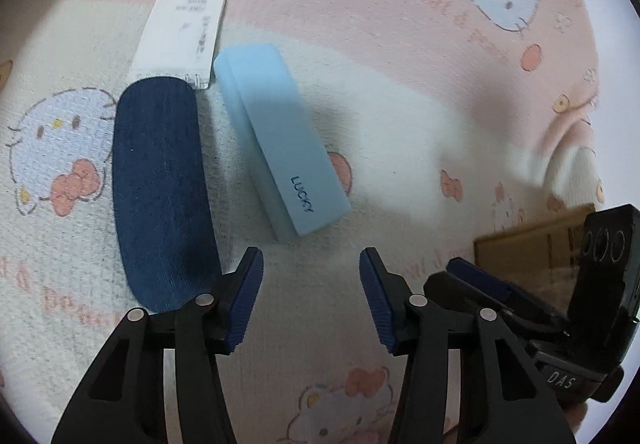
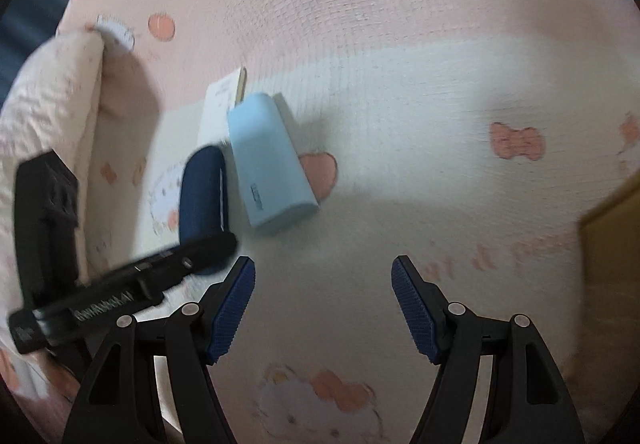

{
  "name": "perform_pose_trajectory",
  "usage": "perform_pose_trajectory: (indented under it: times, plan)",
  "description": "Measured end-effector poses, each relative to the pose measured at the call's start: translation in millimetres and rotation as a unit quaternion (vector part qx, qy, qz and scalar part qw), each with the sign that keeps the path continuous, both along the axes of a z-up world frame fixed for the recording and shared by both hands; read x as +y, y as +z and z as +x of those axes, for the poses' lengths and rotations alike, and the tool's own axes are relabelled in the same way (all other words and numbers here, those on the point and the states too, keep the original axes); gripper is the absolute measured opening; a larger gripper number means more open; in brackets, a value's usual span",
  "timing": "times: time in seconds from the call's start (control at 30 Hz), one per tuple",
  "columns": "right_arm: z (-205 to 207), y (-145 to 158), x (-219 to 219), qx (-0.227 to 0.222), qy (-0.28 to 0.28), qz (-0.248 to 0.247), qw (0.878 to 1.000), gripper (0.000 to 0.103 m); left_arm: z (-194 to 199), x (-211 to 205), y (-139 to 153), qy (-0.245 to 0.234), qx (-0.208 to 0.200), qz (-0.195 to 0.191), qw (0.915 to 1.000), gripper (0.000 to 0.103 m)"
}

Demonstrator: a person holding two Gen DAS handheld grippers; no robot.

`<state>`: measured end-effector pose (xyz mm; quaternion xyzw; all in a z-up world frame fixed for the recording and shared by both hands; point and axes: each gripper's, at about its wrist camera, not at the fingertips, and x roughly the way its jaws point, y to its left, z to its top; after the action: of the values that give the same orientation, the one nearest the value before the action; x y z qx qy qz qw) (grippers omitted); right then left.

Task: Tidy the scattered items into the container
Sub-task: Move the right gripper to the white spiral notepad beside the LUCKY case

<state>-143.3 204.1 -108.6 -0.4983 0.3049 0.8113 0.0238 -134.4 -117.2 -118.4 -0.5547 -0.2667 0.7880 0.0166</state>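
Note:
A light blue case point(image 1: 280, 140) marked LUCKY lies on the patterned bedspread, with a dark blue denim case point(image 1: 162, 196) beside it on the left and a white paper slip point(image 1: 180, 32) behind them. My left gripper point(image 1: 311, 298) is open and empty, just short of the light blue case's near end. My right gripper point(image 2: 323, 308) is open and empty, hovering over the bedspread. In the right wrist view the light blue case point(image 2: 268, 160), the denim case point(image 2: 202, 196) and the paper point(image 2: 218, 112) lie ahead to the left, with the left gripper's body point(image 2: 120, 284) crossing in front.
A brown cardboard box point(image 1: 532, 248) sits at the right, partly behind the right gripper's body point(image 1: 560, 308); its corner also shows in the right wrist view point(image 2: 612, 244). A folded pink blanket point(image 2: 44, 104) lies at the left. The bedspread point(image 1: 400, 44) has cat and peach prints.

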Motion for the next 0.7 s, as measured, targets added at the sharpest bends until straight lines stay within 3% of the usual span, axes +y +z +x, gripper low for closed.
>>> perform_pose_trajectory:
  times: [0.03,0.07,0.1,0.2,0.47,0.6,0.7]
  plan:
    - [-3,-4,2,0.011,-0.005,-0.012,1.000,0.052,-3,-2,-3,0.004,0.001,0.002,1.0000,0.051]
    - [-4,-6,3,0.026,-0.012,-0.016,0.999,0.022,-7,-4,-5,0.007,0.005,0.006,0.9999,0.044]
    - [-6,-9,3,0.038,-0.015,-0.020,0.999,0.019,-10,-6,-6,0.009,0.008,0.009,0.9999,0.039]
    - [-17,-22,5,0.039,-0.019,-0.045,0.998,0.019,-21,-10,-10,0.026,0.009,0.000,0.9996,0.038]
    - [-36,-44,13,0.059,-0.039,-0.091,0.993,0.019,-33,-23,-25,0.077,-0.008,0.025,0.9967,0.038]
    - [-49,-52,9,0.049,-0.021,-0.085,0.995,0.019,-31,-29,-31,0.102,-0.016,0.045,0.9937,0.038]
    - [-55,-54,5,0.042,-0.011,-0.085,0.995,0.019,-28,-39,-16,0.112,-0.005,0.029,0.9932,0.039]
